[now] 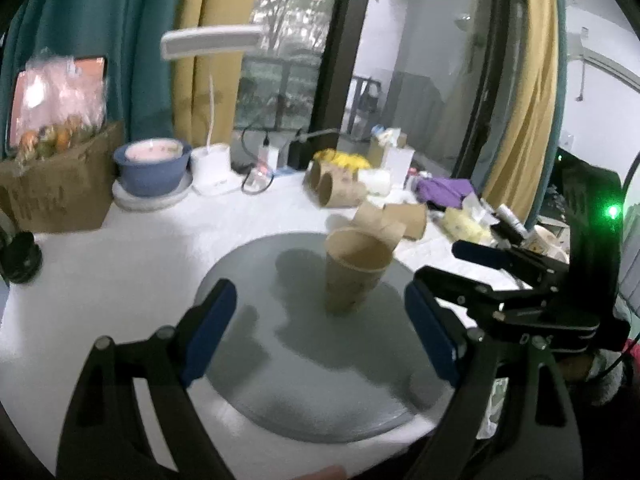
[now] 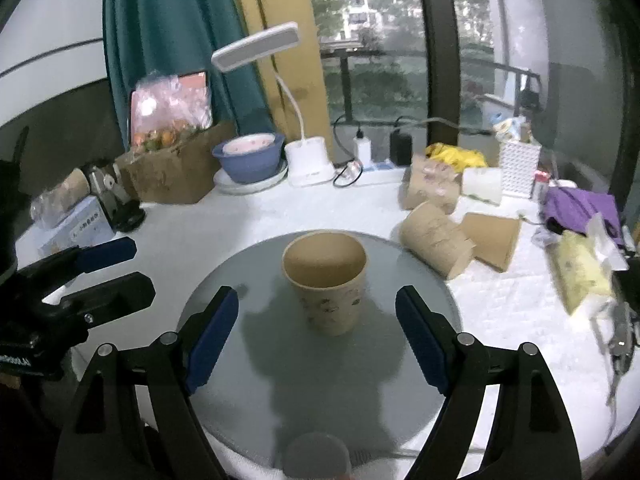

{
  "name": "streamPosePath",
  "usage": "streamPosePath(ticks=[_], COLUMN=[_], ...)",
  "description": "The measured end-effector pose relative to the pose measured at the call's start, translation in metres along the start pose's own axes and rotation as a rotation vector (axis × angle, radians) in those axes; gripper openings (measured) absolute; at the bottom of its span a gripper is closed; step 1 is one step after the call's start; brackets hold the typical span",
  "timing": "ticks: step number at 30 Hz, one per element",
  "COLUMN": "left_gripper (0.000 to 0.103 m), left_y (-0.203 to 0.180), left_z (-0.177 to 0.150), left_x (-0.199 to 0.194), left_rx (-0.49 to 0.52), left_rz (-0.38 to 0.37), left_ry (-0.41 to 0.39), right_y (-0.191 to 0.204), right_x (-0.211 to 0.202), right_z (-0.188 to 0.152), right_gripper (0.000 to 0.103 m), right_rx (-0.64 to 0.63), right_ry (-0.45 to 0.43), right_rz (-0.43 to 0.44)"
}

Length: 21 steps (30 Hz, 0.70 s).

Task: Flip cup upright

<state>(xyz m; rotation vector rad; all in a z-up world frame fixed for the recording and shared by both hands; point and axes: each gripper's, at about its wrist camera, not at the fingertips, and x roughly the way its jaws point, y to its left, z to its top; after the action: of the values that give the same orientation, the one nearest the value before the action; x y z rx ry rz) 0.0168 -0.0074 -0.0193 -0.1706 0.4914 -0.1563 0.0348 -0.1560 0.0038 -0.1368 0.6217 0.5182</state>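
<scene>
Both sets of jaws stand wide apart and hold nothing. The right gripper (image 2: 317, 334) frames the paper cup (image 2: 326, 280) from the near side without touching it; the left gripper (image 1: 320, 330) faces it from the left. The cup stands upright, mouth up, on the round grey mat (image 2: 240, 360). Beyond the mat, on the white counter (image 2: 248, 220), more paper cups (image 2: 436, 240) lie on their sides, with a desk lamp (image 2: 308, 160) and blue bowl (image 2: 250, 158) farther back.

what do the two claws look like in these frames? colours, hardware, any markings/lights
Both match: black angular linkage arms, silver round pivot pins, ribbed blue finger pads. The left claw is handheld, as is the right claw. From the left wrist view, the right unit's black body shows a lit green LED and faint white lettering, unreadable.
</scene>
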Motion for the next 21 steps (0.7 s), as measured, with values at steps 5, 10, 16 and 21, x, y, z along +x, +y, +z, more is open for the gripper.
streamPosePath(ticks=[5, 10, 16, 21], left_gripper=[0.087, 0.087, 0.092, 0.094], left_y=[-0.008, -0.016, -0.022, -0.032], left_z=[0.006, 0.014, 0.024, 0.021], left_x=[-0.025, -0.047, -0.077, -0.094], left_rx=[-0.006, 0.002, 0.013, 0.091], left_rz=[-0.024, -0.020, 0.060, 0.179], left_ry=[-0.082, -0.144, -0.234, -0.294], right_y=[0.003, 0.011, 0.016, 0.018], right_x=[-0.032, -0.062, -0.093, -0.115], right_z=[0.007, 0.011, 0.012, 0.010], right_gripper=[0.084, 0.084, 0.084, 0.084], right_rx=[0.016, 0.011, 0.023, 0.026], right_ry=[-0.043, -0.092, -0.155, -0.209], right_rz=[-0.035, -0.062, -0.092, -0.108])
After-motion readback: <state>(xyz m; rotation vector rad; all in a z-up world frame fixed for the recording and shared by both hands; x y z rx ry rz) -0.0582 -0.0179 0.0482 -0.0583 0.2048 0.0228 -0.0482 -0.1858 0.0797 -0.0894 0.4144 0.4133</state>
